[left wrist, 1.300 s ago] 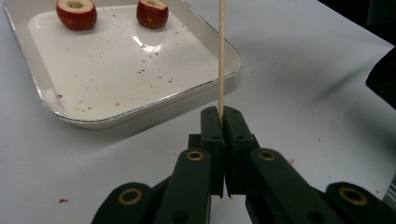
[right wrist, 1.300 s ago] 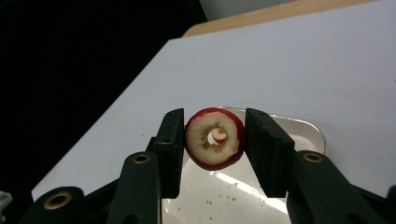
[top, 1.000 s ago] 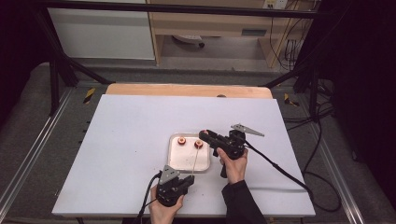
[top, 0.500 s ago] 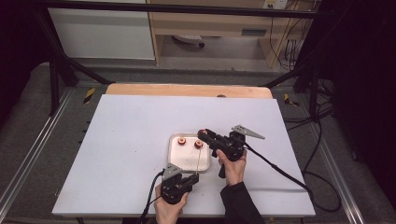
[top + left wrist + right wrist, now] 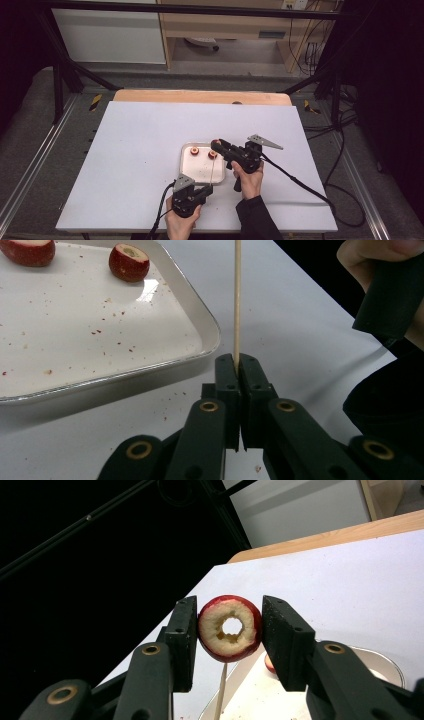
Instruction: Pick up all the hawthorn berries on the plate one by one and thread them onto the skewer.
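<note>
Wooden and thin, the skewer (image 5: 237,295) stands pinched at its foot between the fully closed jaws of our left hand-held gripper (image 5: 207,189), which our left hand (image 5: 180,225) holds low at the near edge of the metal tray (image 5: 186,172) with the jaws pointing away from us. Our right hand-held gripper (image 5: 216,145) reaches leftward over the tray's far right corner, its hand (image 5: 248,180) just right of the tray, jaws partly closed and clamped on a cored red fruit ring (image 5: 230,628) sitting at the skewer's top. Two more fruit pieces (image 5: 129,262) lie in the tray's far part on the white tabletop (image 5: 140,135).
</note>
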Available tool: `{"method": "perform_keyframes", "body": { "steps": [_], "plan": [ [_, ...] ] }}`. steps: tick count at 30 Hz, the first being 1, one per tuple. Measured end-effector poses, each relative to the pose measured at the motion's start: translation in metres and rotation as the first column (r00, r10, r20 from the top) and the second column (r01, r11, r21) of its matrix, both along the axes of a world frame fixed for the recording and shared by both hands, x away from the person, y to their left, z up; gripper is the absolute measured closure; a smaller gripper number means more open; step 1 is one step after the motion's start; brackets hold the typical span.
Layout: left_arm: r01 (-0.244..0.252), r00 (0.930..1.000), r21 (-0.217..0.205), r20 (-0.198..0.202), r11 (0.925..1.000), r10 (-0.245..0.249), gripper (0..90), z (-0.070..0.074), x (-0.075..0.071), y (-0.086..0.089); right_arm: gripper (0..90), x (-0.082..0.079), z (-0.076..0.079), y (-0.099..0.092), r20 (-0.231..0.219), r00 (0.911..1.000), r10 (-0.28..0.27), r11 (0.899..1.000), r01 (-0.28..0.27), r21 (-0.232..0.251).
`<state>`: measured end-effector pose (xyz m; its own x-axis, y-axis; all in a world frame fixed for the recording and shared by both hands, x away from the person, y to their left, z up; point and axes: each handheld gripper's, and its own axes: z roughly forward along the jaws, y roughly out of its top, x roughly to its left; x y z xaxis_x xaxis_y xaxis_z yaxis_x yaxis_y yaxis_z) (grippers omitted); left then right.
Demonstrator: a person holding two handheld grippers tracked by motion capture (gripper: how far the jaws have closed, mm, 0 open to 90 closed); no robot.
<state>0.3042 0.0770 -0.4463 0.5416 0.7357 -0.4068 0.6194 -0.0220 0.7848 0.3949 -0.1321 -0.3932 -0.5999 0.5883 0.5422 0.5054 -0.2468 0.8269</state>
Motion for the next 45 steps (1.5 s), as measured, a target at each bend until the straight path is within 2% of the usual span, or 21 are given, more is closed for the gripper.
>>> {"method": "perform_keyframes", "body": {
  "steps": [9,15,18,25,31,37,45],
  "plan": [
    [-0.017,0.9998,-0.033,-0.015,0.9993,0.017,88.2,0.003,0.002,-0.001,59.8,-0.003,-0.005,0.004,-0.002,0.9999,0.017,1.000,-0.017,-0.014],
    [-0.018,0.9995,-0.026,-0.028,0.9995,0.018,88.4,0.003,0.007,0.000,59.8,-0.006,-0.010,0.007,0.002,0.9996,0.029,0.999,-0.029,-0.029],
    [-0.020,0.9996,-0.029,-0.018,0.9994,0.020,88.4,0.004,0.007,0.001,59.9,-0.007,-0.009,0.006,-0.011,0.9989,0.046,0.998,-0.047,-0.034],
    [-0.019,0.9998,0.013,0.000,0.9997,0.019,88.5,0.008,0.013,0.002,59.9,-0.011,-0.013,0.009,-0.025,0.9973,0.070,0.997,-0.071,-0.042],
    [-0.021,0.9997,0.017,0.009,0.9996,0.021,88.5,0.009,0.017,0.004,60.0,-0.015,-0.019,0.012,-0.048,0.9947,0.092,0.992,-0.095,-0.079],
    [-0.033,0.9990,0.038,0.032,0.9987,0.032,88.5,0.012,0.020,0.008,60.0,-0.020,-0.027,0.016,-0.069,0.9903,0.120,0.988,-0.126,-0.090],
    [-0.022,0.9990,0.049,0.039,0.9985,0.021,88.6,0.013,0.024,0.009,60.0,-0.026,-0.032,0.019,-0.072,0.9889,0.130,0.984,-0.137,-0.111]
  ]
}}
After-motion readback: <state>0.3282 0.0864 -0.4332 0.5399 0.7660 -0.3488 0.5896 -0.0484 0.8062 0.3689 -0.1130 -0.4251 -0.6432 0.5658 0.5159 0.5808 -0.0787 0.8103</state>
